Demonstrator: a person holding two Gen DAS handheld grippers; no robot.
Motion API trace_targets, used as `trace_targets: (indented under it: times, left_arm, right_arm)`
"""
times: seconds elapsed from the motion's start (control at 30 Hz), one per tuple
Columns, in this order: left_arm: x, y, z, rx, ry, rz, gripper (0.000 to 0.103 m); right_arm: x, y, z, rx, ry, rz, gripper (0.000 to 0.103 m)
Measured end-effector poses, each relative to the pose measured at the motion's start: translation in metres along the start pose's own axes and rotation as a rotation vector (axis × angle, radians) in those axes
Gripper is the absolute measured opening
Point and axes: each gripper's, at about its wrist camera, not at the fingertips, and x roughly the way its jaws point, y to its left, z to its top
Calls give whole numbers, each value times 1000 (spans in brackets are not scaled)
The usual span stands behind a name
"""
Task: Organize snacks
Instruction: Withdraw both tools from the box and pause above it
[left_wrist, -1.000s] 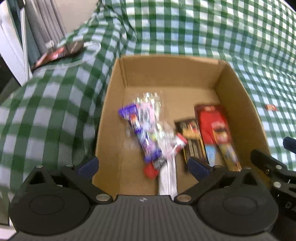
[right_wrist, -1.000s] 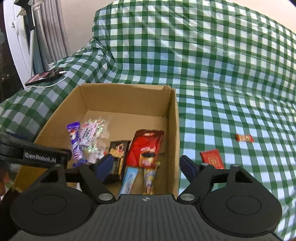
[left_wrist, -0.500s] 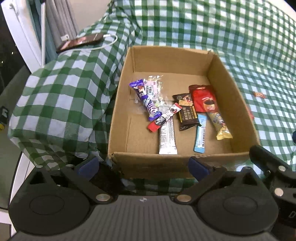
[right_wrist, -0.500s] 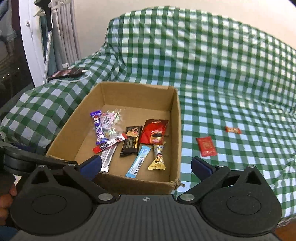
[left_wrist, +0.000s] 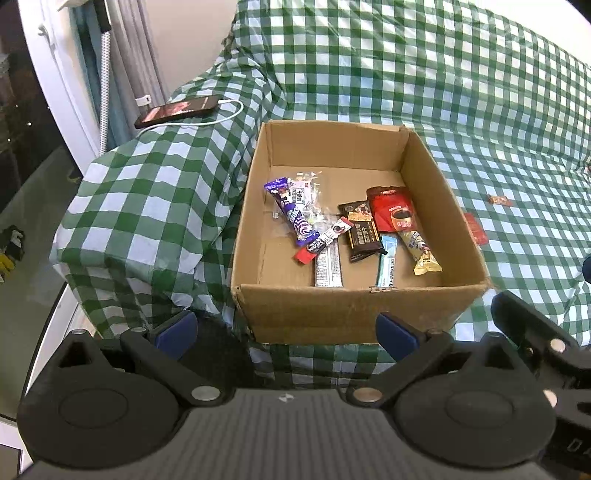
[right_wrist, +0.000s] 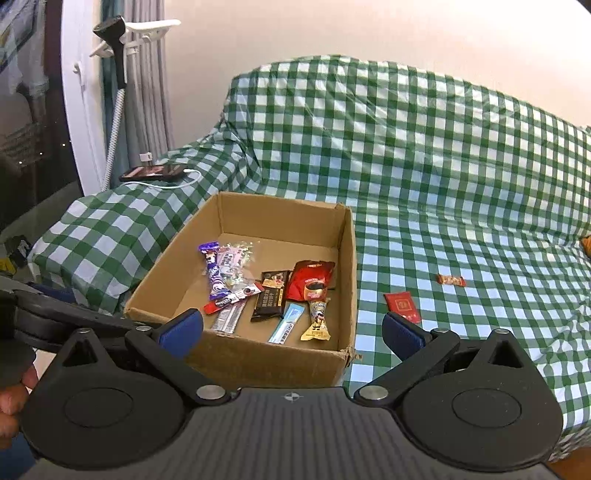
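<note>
An open cardboard box (left_wrist: 343, 310) (right_wrist: 347, 258) sits on a sofa covered in green checked cloth. Inside lie several snacks: a purple bar (left_wrist: 293, 214) (right_wrist: 214, 275), a red coffee packet (left_wrist: 391, 212) (right_wrist: 312, 278), a dark chocolate bar (left_wrist: 362, 230) (right_wrist: 269, 295), a blue stick (left_wrist: 386, 264) (right_wrist: 288, 323) and a silver bar (left_wrist: 328, 264). On the cloth right of the box lie a flat red packet (right_wrist: 402, 306) (left_wrist: 474, 229) and a small orange candy (right_wrist: 451, 280) (left_wrist: 499, 200). My left gripper (left_wrist: 286, 330) and right gripper (right_wrist: 291, 328) are both open and hold nothing, short of the box's near wall.
A phone (left_wrist: 177, 110) (right_wrist: 153, 171) on a white charging cable lies on the sofa arm at the left. Curtains and a glass door stand beyond it. The sofa back (right_wrist: 406, 122) rises behind the box. A hand (right_wrist: 11, 398) shows at the left edge.
Both grippers have pulled back and up from over the box, so the whole box and sofa show now. The right gripper's jaws have spread wider. The snacks have stayed in place.
</note>
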Motion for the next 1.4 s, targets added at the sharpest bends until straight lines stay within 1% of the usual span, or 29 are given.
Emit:
trace_targets:
  times: [0.2,0.63,1.0,1.4]
  left_arm:
    - [-12,0,-6,-6,-20,3,103]
    - [-24,4,-9,-11,-47,5,103]
    - [-23,4,-9,-7,-41,5,103]
    - [-12,0,-9,13,-10,11,103]
  right_arm:
    - [-16,6,-6,-25,-35,-5,103]
    - [-29,10,-7,-30,-65,-5,103]
    - [-30,10,-8,-22,-55,1,103]
    - [-21,6,-10,-1,-20,12,103]
